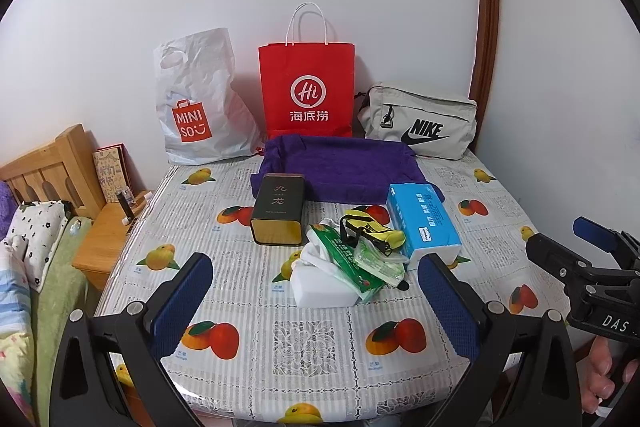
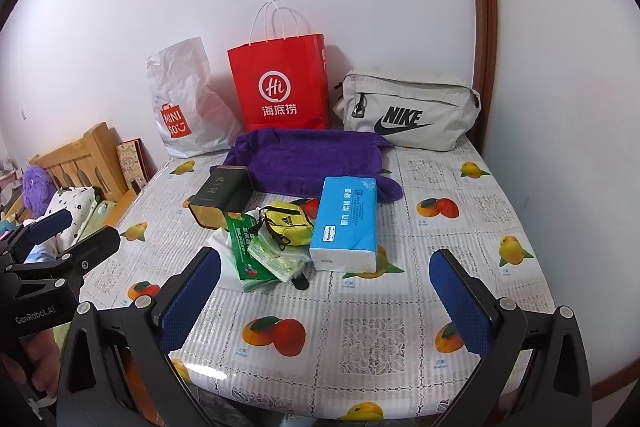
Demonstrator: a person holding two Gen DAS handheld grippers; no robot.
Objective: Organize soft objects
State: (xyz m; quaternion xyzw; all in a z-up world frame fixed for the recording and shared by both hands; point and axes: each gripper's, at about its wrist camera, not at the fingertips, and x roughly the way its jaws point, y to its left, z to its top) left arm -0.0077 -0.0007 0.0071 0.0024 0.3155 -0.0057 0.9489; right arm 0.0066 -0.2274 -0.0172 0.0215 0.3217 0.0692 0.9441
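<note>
Now | purple towel (image 1: pixel 340 163) rumpled flat | left hand-held gripper (image 1: pixel 316 291) agape | right hand-held gripper (image 2: pixel 324 291) agape, empty

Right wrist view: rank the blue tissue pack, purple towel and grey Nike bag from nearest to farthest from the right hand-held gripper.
1. Blue tissue pack: nearest the right hand-held gripper, just ahead, at mid-table.
2. Purple towel: behind the pack, spread across the far half of the table.
3. Grey Nike bag: farthest, at the back right against the wall.
</note>
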